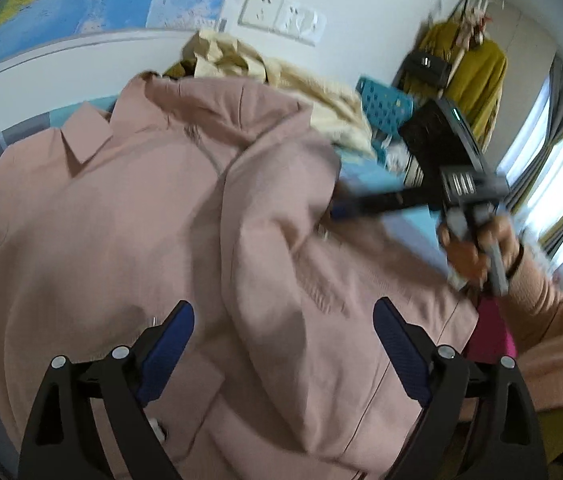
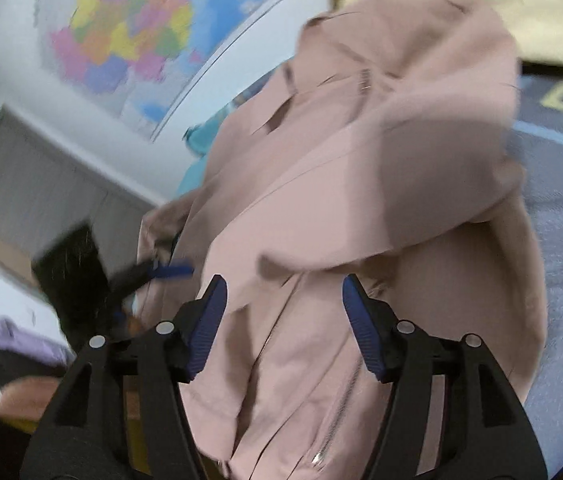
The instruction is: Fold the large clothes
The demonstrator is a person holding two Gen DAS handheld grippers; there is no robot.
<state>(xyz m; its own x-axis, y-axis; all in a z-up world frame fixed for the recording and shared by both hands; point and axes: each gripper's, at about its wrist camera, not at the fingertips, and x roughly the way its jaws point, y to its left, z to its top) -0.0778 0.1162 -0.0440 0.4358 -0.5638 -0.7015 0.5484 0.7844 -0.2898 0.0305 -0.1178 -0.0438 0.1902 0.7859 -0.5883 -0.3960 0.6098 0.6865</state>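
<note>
Left wrist fisheye showing the pink jacket [image 1: 129, 208] lying spread and rumpled on the bed [image 1: 377, 184], collar toward the wall, one sleeve folded across the front. Left gripper [image 1: 283, 352] hovering with jaws released wide, right gripper [image 2: 284, 320] likewise parted and gripping nothing. Judging as soft, limp, fairly weighty cloth, likely sagging when lifted; advising pinching at shoulder seams or hem corners, avoiding the zip.
</note>
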